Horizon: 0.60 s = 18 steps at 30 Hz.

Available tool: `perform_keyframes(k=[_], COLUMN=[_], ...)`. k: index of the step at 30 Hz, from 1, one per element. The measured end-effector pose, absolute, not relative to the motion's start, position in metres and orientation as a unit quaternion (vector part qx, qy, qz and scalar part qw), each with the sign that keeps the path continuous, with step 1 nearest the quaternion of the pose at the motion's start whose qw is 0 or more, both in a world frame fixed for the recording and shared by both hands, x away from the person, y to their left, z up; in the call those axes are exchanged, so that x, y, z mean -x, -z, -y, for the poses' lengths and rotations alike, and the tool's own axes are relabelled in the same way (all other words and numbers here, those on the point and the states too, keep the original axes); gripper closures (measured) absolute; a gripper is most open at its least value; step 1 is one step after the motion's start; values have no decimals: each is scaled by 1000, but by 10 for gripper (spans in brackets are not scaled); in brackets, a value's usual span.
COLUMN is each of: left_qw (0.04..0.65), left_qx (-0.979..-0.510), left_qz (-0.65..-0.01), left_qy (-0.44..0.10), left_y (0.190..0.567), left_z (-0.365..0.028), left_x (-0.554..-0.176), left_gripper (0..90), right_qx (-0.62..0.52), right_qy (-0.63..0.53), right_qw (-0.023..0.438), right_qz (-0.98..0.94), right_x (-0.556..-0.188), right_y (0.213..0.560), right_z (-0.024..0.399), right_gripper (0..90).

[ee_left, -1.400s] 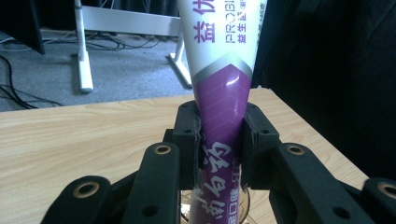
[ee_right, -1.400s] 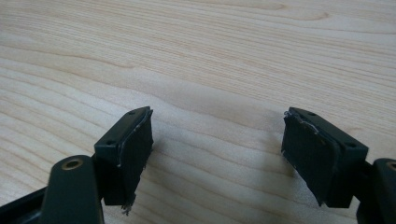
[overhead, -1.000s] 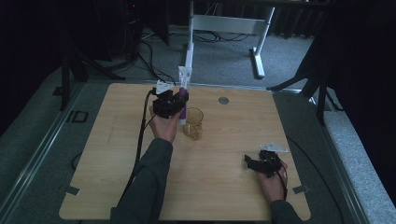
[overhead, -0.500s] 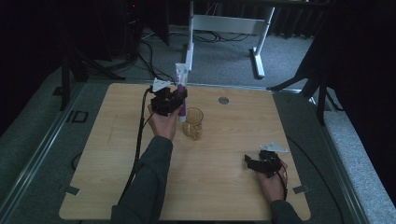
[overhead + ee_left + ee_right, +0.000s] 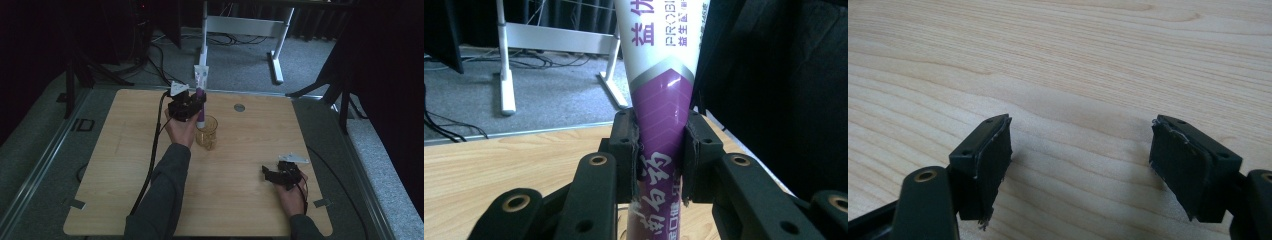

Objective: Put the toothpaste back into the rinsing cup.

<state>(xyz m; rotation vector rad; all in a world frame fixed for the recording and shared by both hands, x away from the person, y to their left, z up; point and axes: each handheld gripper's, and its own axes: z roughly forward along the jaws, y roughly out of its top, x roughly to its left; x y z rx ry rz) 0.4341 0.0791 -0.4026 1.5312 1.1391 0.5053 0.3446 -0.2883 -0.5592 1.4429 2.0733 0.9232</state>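
A white and purple tube (image 5: 201, 98) stands upright at the far middle of the wooden table (image 5: 110, 180), its lower end inside a clear amber cup (image 5: 207, 134). My left gripper (image 5: 196, 107) is shut on the tube's purple part. In the left gripper view the tube (image 5: 663, 90) rises between the two black pads (image 5: 630, 150), which press on its sides. My right gripper (image 5: 266, 175) rests near the table's front right, open. In the right gripper view its jaws (image 5: 1080, 162) stand wide apart over bare wood with nothing between them.
A small round grey disc (image 5: 239, 107) lies on the table beyond the cup, to its right. Behind the table stands a white metal frame (image 5: 250, 25) on grey carpet, with cables on the floor. A black cable (image 5: 152, 150) trails from the left gripper along the forearm.
The left gripper has shifted slightly with the tube, which now stands a little more upright in the cup. The right gripper has not moved.
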Motion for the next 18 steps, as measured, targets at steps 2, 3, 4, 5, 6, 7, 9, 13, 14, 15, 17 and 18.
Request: perform_keyframes(k=[2, 3, 4, 5, 6, 7, 9, 13, 14, 15, 17, 18], left_qw=[553, 553, 553, 554, 554, 554, 556, 559, 559, 560, 559, 560], left_qx=[-645, -645, -645, -644, -645, -644, -643, -641, -640, -640, -639, -638], left_qz=[-482, -483, -483, -484, -484, -484, -484, -484, -485, -485, -486, -487], left_qy=[-213, -212, -212, -211, -210, -209, -206, -205, -205, -206, -208, -208], left_y=[403, 404, 404, 405, 406, 406, 407, 407, 408, 408, 408, 408], left_z=[-78, -77, -77, -76, -76, -75, -74, -73, -73, -73, -73, -73], left_x=[-435, -436, -437, -437, -437, -437, -438, -439, -439, -440, -440, -440], left_gripper=[713, 712, 712, 713, 713, 713, 713, 712, 713, 713, 713, 712], right_qx=[-523, -523, -523, -523, -523, -524, -524, -523, -522, -522, -522, -522], right_qy=[-335, -335, -335, -335, -335, -336, -336, -333, -331, -330, -330, -330], right_qw=[224, 224, 224, 224, 224, 224, 224, 226, 227, 228, 229, 228], right_qz=[-751, -751, -751, -751, -751, -750, -750, -752, -752, -753, -753, -752], right_x=[-345, -345, -345, -345, -345, -345, -345, -345, -345, -345, -345, -345], right_y=[559, 559, 559, 559, 559, 559, 559, 559, 559, 559, 559, 559], right_z=[288, 288, 288, 288, 289, 288, 288, 288, 287, 287, 287, 287], right_gripper=[244, 244, 244, 244, 244, 244, 244, 244, 244, 244, 244, 244])
